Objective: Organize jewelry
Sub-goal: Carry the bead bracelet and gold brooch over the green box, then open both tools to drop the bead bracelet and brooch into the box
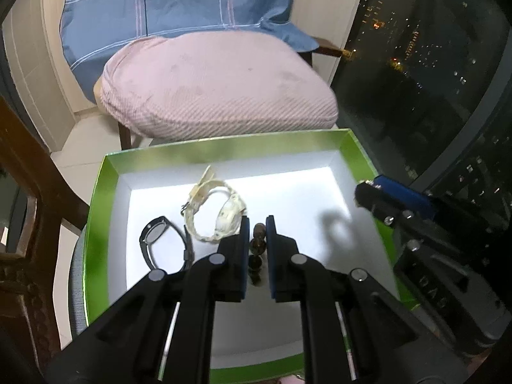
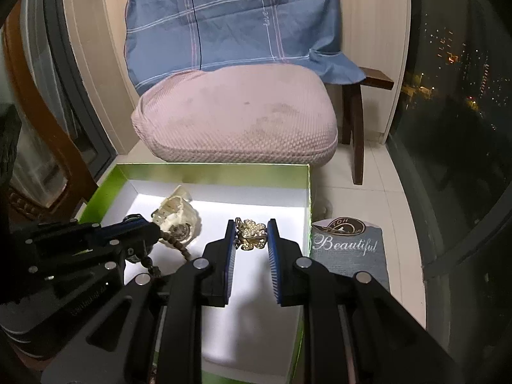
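The left gripper (image 1: 257,249) has its fingers (image 1: 243,252) drawn close on a dark bead bracelet (image 1: 257,243), the strand passing between the blue pads; from the right wrist view the beads trail down from that gripper to the box floor, so it looks pinched, though contact on both pads is hard to confirm. The right gripper (image 2: 252,249) pinches a gold flower brooch (image 2: 251,234) at its tips, the ornament spanning the gap and touching both pads.

Both pieces hang over the white floor of the green box (image 1: 99,224). The bracelet is limp and light, and will swing and drape; a hold on one bead risks it rolling, so taking it across the cord between beads is safer. The brooch is stiff, small and probably delicate at its pearl-studded petals; its edges are the place to grip.

Beyond the left gripper lie a black watch (image 1: 156,235) and just beside it a cream watch (image 1: 217,211). Farther back stands a chair with a pink cushion (image 1: 217,86).
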The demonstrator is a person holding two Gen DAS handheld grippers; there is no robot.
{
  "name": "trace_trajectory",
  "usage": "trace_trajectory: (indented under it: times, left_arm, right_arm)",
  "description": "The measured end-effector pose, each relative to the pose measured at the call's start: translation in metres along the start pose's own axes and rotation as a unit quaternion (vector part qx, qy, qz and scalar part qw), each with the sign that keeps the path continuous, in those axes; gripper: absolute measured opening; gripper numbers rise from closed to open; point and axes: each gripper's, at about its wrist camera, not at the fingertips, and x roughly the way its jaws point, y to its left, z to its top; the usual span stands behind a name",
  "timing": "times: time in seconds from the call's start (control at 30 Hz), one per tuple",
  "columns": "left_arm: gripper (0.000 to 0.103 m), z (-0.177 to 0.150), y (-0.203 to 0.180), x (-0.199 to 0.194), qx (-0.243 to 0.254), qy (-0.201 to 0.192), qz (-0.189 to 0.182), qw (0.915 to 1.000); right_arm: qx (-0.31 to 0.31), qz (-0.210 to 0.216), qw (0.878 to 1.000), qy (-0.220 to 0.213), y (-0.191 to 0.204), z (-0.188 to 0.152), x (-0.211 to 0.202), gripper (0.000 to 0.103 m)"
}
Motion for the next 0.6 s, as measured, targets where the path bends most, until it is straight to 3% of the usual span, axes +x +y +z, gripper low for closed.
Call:
trace_trajectory:
  times: [0.37,0.43,0.5,0.6]
  left_arm:
    - [0.011,0.006,0.0,0.0,-0.005,0.003,0.004,1.0]
    - [0.02,0.006,-0.001,-0.002,-0.002,0.002,0.007,1.0]
    - [0.055,0.007,0.0,-0.009,0.001,-0.006,0.018,0.9998]
    - [0.064,0.01,0.005,-0.029,-0.012,-0.027,0.026,0.9992]
  right_arm:
    - [0.001,-0.004,1.0,0.003,0.002,0.007,0.003,0.02]
    - [0.001,-0.005,1.0,0.004,0.003,0.008,0.003,0.02]
    - [0.001,-0.009,1.0,0.007,0.004,0.008,0.002,0.022]
    - [0.006,-0.014,1.0,-0.006,0.002,0.01,-0.01,0.047]
